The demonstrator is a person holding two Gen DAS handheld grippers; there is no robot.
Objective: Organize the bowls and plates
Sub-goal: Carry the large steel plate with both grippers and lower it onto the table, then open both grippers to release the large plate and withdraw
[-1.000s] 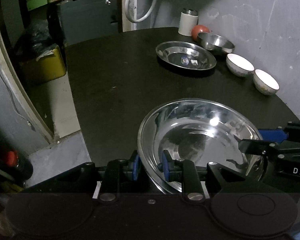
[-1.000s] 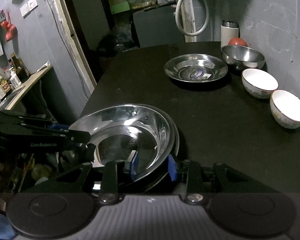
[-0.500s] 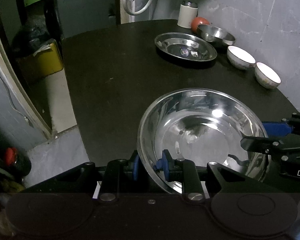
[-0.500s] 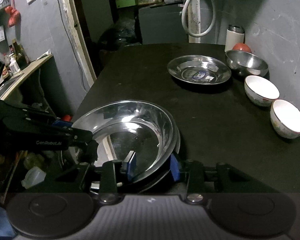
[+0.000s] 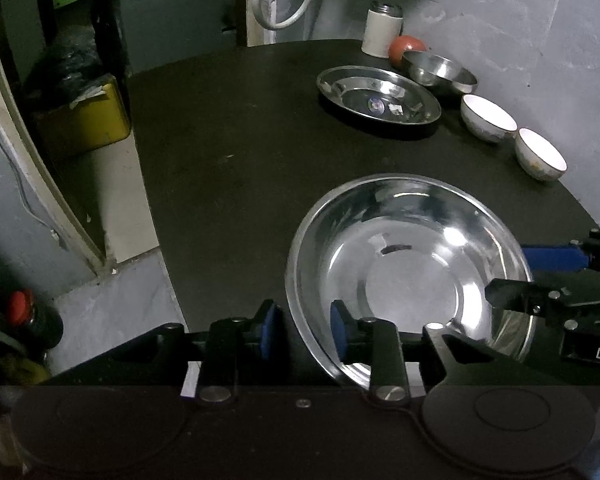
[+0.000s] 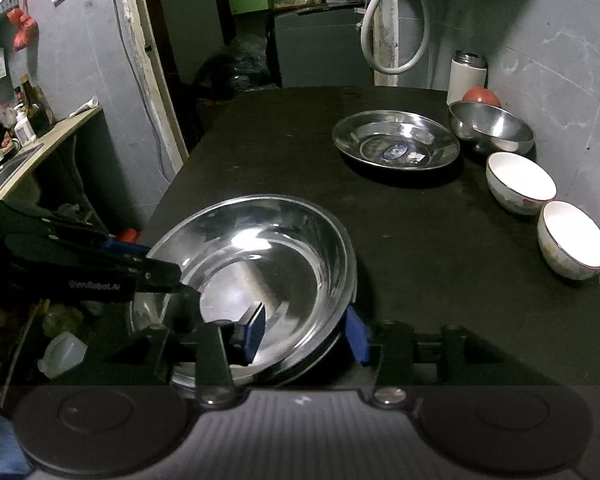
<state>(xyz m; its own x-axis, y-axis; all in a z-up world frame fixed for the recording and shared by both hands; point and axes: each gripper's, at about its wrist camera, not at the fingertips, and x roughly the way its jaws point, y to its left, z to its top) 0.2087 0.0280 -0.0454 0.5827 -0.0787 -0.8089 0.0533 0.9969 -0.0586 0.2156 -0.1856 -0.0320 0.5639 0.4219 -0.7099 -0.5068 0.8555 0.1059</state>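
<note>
A large steel bowl (image 5: 412,264) (image 6: 260,264) sits at the near end of the black table (image 5: 228,128). In the right wrist view a second rim seems to show beneath it. My left gripper (image 5: 303,332) straddles the bowl's left rim. Its jaws are opening and the blue pads stand off the metal. My right gripper (image 6: 305,334) straddles the right rim. Its jaws are opening too, with a gap at both pads. Each gripper shows in the other's view: the right gripper (image 5: 516,276) and the left gripper (image 6: 156,262).
Against the far right wall stand a flat steel plate (image 6: 396,146), a smaller steel bowl (image 6: 492,128), two white bowls (image 6: 520,182) (image 6: 572,240), a white flask (image 6: 466,76) and a red ball (image 6: 482,96). The table's left edge (image 5: 152,200) drops to the floor beside a yellow box (image 5: 84,120).
Both pairs of jaws have widened off the big bowl's rim. The bowl, tilted before, now lies flatter on the table.
</note>
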